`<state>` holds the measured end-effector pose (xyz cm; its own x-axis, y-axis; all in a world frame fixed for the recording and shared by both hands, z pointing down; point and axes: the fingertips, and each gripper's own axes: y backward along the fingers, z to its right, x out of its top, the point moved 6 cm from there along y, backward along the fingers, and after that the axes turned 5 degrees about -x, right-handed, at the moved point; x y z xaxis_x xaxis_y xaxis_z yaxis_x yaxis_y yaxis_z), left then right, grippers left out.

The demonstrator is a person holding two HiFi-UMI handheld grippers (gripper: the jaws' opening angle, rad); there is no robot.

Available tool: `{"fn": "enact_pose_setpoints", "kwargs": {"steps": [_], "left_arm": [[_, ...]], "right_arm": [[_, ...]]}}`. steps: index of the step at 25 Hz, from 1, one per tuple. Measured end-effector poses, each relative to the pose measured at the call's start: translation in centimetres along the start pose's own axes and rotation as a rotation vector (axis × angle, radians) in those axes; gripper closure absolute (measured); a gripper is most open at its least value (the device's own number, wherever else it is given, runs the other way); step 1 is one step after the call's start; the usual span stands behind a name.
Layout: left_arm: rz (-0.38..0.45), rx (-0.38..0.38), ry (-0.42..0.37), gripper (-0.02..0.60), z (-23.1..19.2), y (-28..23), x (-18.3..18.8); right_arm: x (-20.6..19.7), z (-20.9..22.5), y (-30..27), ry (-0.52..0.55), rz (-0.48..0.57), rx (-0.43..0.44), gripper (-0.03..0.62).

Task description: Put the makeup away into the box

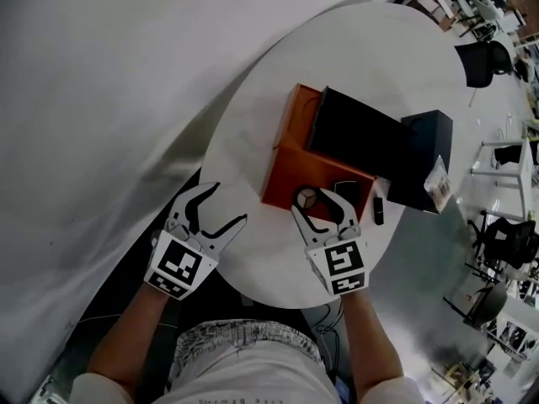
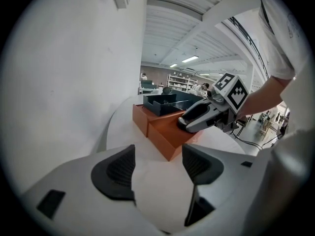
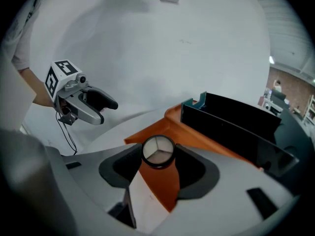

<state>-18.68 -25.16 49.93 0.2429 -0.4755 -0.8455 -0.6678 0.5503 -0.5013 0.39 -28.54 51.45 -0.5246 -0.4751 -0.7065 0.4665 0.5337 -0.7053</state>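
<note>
Black-rimmed round compact, pale inside and split into three wedges, sits pinched between the tips of the right gripper. Both jaw pads press on its rim, so the jaws stand fairly wide around it. In the head view the compact hangs over the near edge of the orange box. Contact with the box: cannot tell.

Orange box: shallow and open, on a round white table. A black tray rests on its far part. In the right gripper view the tray shows upright walls and a teal corner.

A second black box stands just right of the orange one, with a clear-wrapped packet against its right side. A small dark stick-shaped item lies on the table between the orange box and the table's near edge, close to the right gripper.

Left gripper: jaws apart and nothing between them. Its own view shows only bare tabletop between the pads. It is held above the left rim of the table, well apart from the orange box. A white wall runs along the left.
</note>
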Motion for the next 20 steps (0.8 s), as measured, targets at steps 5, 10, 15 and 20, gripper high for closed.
{"fn": "enact_pose_setpoints", "kwargs": {"steps": [5,10,15,20], "left_arm": [[-0.004,0.009,0.025,0.258,-1.7,-0.6,-0.1],[-0.006,0.014,0.052,0.258,-2.8,-0.9,-0.2],[-0.012,0.016,0.073,0.258,-3.2,-1.1,-0.6],[-0.016,0.019,0.092,0.258,-3.6,-1.4,-0.9]], "right_arm": [[0.8,0.4,-2.4,0.001,-0.030,0.030,0.370],[1.4,0.6,-4.5,0.018,-0.074,0.066,0.370],[1.6,0.5,-6.0,0.045,-0.115,0.095,0.370],[1.4,0.7,-7.4,0.057,-0.159,0.116,0.370]]}}
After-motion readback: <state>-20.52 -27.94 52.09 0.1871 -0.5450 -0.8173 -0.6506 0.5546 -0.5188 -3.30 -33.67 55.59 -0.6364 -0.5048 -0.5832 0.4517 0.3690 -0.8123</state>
